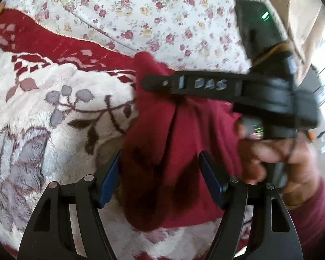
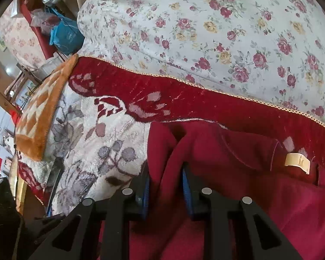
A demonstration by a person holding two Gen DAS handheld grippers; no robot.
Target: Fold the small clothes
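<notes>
Left wrist view: the work surface is a plush blanket, cream with grey and brown flowers and a deep red border along its far edge. Beyond that border lies a white floral sheet strewn with small red and yellow roses. At the far right there is a beige surface and a bright strip of room, too blurred to read. The dark red garment hangs in a bunched, creased mass in the middle, its lower end just above the blanket. The left gripper has its blue-padded fingers spread well apart, one on each side of the cloth; whether they touch it cannot be told. The right gripper reaches in from the right, its black finger lying across the top of the garment, with the person's right hand on its handle; its grip cannot be read from here.

Right wrist view: the same blanket and red border run across the middle, the floral sheet rising behind. On the blanket's left edge sits an orange and white patterned cloth. Farther left is a cluttered room corner with a blue bag and red items. The garment fills the near right, soft and fleecy, with a seam line and a pale label at its far right. The right gripper pinches a raised fold of this cloth between its blue pads, jaws drawn close on it.
</notes>
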